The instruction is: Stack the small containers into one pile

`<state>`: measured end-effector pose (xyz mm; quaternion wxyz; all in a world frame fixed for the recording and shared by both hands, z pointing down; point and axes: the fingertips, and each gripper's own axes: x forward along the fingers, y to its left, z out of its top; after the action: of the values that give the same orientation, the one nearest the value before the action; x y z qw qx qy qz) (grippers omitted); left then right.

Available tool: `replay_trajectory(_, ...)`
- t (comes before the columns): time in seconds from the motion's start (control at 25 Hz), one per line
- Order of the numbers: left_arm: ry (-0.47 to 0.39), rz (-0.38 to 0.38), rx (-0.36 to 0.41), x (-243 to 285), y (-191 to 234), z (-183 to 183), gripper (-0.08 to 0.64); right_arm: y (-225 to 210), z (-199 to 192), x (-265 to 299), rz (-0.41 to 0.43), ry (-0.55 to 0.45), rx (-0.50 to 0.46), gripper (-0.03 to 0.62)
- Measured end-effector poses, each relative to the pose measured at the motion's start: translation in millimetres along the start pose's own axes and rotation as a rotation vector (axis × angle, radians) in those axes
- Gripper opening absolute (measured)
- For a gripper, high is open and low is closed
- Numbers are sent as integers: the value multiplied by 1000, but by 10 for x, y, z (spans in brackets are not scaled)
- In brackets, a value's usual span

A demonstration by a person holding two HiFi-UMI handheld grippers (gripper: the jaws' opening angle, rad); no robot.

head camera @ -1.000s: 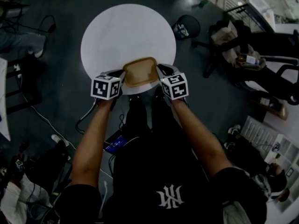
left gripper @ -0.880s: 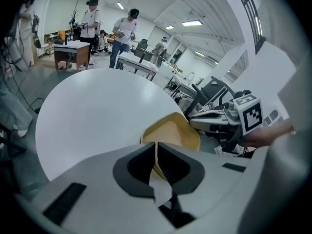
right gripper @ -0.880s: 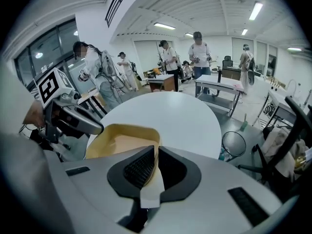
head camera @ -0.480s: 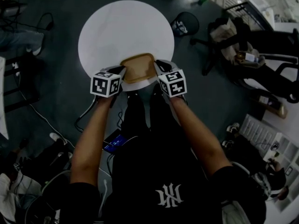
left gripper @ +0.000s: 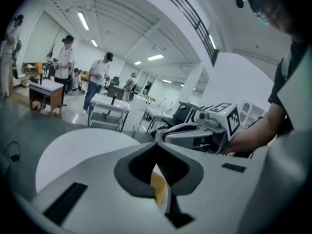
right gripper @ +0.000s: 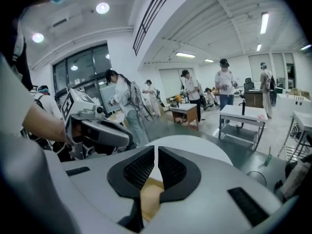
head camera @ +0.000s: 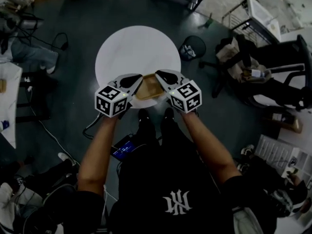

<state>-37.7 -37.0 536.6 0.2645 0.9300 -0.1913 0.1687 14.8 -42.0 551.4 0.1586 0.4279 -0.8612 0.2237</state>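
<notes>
tan container (head camera: pixel 148 87), shallow, rnd corners

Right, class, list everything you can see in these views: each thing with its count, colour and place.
table: one, white, round, on the dark floor ahead of the person
container: one visible, brown, at the table's near edge, between both grippers
bin: one, black, floor right of the table
phone: one, blue lit screen, floor near the person's feet
bystanders: several, light tops, by far benches
left gripper: one, grey, shut on the container's left rim
right gripper: one, grey, shut on its right rim
forearms: two, bare, behind the grippers
</notes>
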Motion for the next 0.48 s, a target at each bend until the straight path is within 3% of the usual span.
replay_trajectory(0.28,-270,-105,184,-720,-583,1283,3,551,1360,-473,144,-310,-76,46)
replay_trajectory(0.48,-399,-96,267,-1366,-817,1801,3,888,1958,-864,228,-443,-165,46)
